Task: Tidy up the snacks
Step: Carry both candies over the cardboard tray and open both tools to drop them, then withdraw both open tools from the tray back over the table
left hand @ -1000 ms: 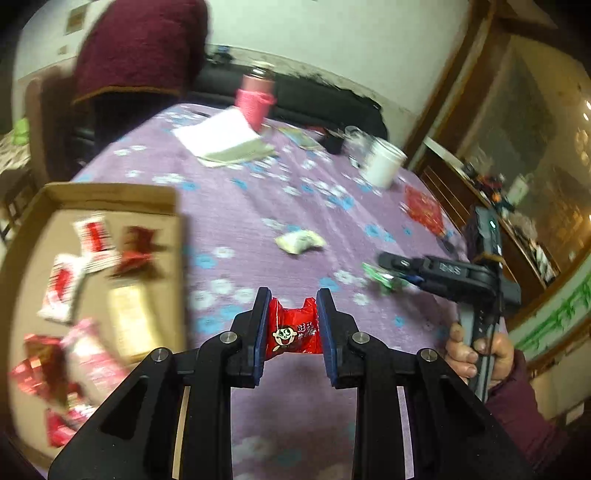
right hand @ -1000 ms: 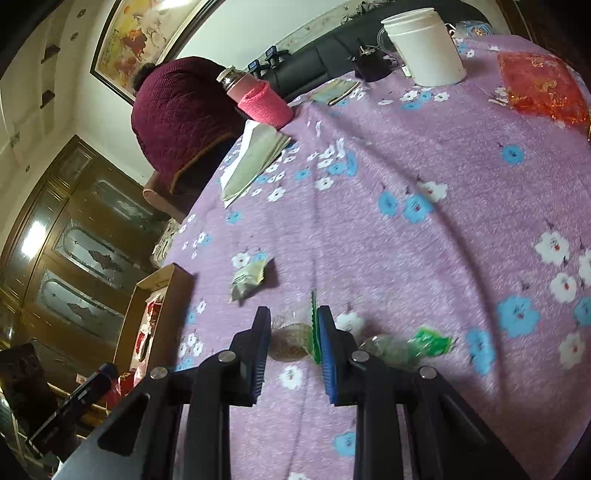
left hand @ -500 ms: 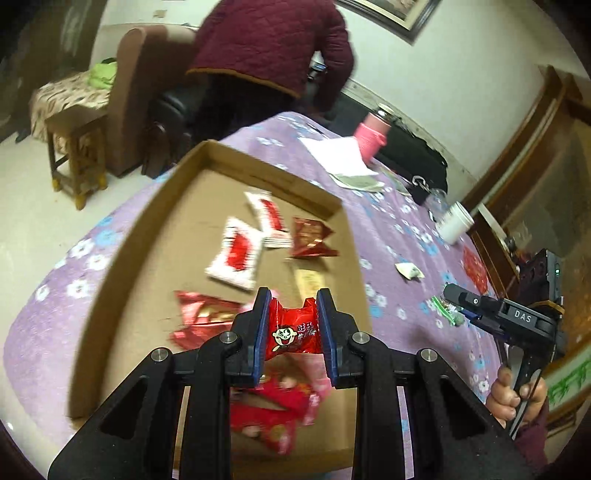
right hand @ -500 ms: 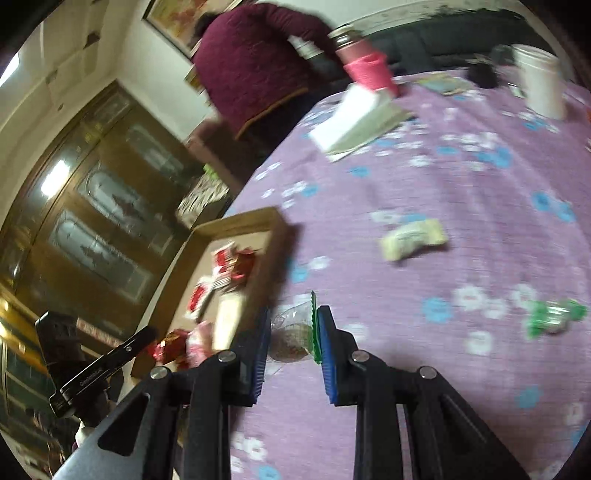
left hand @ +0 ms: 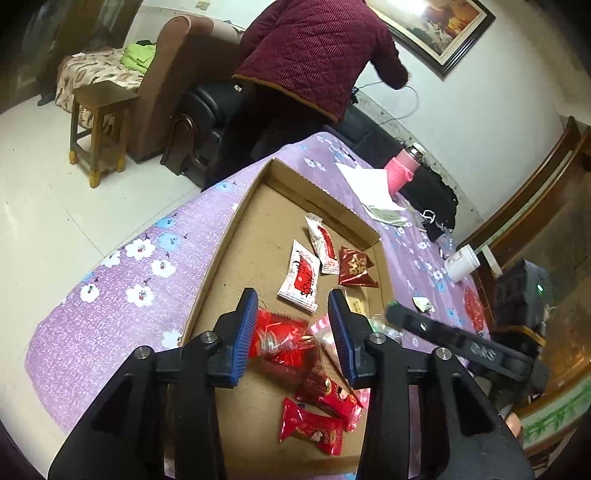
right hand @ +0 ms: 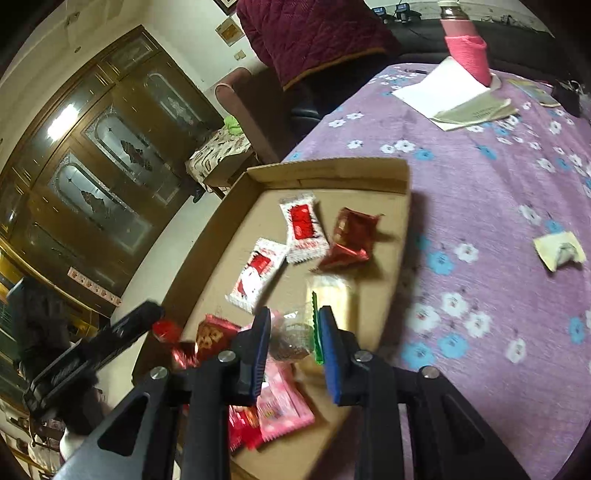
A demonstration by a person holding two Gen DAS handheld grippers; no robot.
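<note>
Left gripper (left hand: 293, 334) over cardboard tray (left hand: 221, 266), jaws opening, empty; red candy (left hand: 312, 428) lies below in the tray, long axis across. Right gripper (right hand: 293, 349) pinching clear-wrapped candy (right hand: 291, 338), green end upright, above the tray.

A pale tiled floor (left hand: 44, 206) meets a white wall (left hand: 480, 110) carrying a dark-framed picture (left hand: 439, 26). A brown upholstered armchair (left hand: 173, 74) stands beside a small wooden stool (left hand: 99, 125). A tall dark wooden cabinet with patterned glass doors (right hand: 99, 158) reflects light.
</note>
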